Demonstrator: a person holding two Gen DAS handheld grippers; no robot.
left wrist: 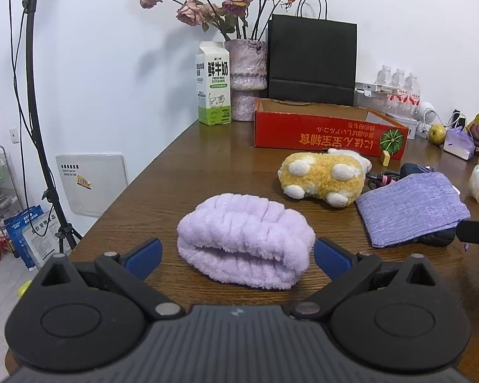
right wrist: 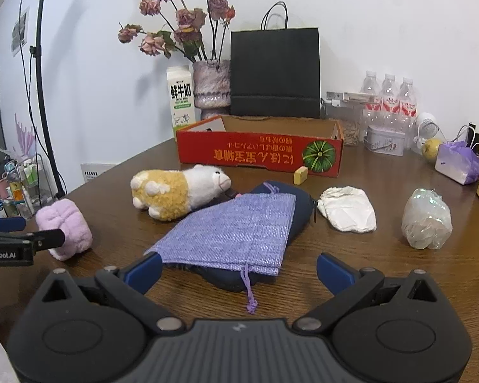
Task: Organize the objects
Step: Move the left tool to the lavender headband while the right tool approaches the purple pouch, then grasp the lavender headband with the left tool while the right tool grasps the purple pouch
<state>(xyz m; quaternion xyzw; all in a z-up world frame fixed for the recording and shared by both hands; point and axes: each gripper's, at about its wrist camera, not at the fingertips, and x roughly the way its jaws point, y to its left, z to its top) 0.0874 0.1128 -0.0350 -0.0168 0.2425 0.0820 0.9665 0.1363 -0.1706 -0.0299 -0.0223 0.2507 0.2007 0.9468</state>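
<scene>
Right, both pairs of tongs are spread wide and gripping nothing. The left tongs (left wrist: 238, 255) sit low over the desk (left wrist: 182, 166) with the fluffy lilac headband (left wrist: 244, 239) lying between the blue fingertips (left wrist: 145, 253), though I can't tell whether either tip is touching it. The right tongs (right wrist: 239, 268) are lined up on the purple drawstring pouch (right wrist: 233, 233), released too, with the near edge of the pouch just reaching in between the tips. That pouch lies on top of a dark navy case (right wrist: 300, 210), its cord trailing toward the camera.

Just beyond, the yellow and white plush toy (right wrist: 175, 194) lies on its side. To the right are a crumpled white bundle (right wrist: 348, 209) and a clear plastic-wrapped lump (right wrist: 426, 220), and a small yellow block (right wrist: 300, 175) sits against the front of the red cardboard box (right wrist: 258, 153). Farther back stand a milk carton (right wrist: 180, 99), a vase of dried roses (right wrist: 210, 86) and a black paper bag (right wrist: 274, 73).

Progress? Early, I'd say. The box looks like the likely home for this lot, and what shows of its inside seems nearly bare. Every loose item is still out on the desk, so all the picking and placing remains.
</scene>
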